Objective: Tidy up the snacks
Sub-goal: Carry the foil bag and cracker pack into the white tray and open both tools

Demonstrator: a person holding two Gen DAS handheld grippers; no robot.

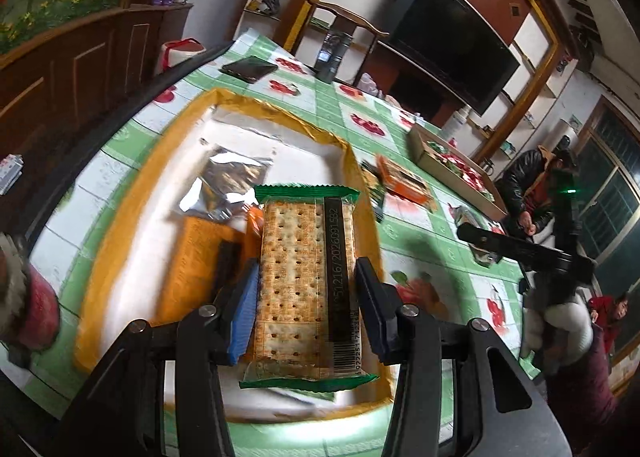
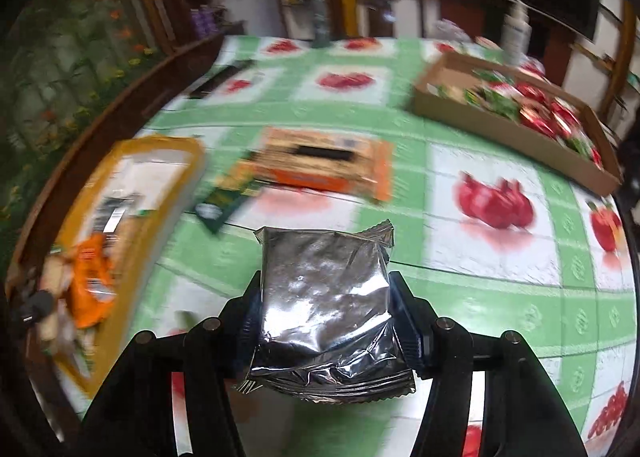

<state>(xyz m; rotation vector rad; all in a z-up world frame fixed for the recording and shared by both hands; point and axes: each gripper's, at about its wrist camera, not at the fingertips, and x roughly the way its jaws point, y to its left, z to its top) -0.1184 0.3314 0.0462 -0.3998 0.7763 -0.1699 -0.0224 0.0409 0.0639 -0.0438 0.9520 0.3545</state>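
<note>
Motion blur is smearing much of the right wrist view, so the print on the orange snack pack (image 2: 324,167) and the dark green packet (image 2: 224,201) lying on the desk (image 2: 500,281) is proving unreadable. Contents of the brown cardboard box (image 2: 516,113) are showing only as red and green wrappers.

In the left wrist view the left hand-held gripper (image 1: 306,285) is clamping a green-edged cracker pack (image 1: 306,257) by its long sides, holding it over the yellow-rimmed tray (image 1: 132,193). That pack is hiding part of the tray's floor, where a silver foil packet (image 1: 228,185) and an orange packet (image 1: 200,253) are lying.

The right hand-held gripper (image 2: 326,317) is pinching a silver foil pouch (image 2: 324,305) at a middling width, above the desk just beside the tray (image 2: 176,193); its lower edge is sagging past the fingers.
</note>
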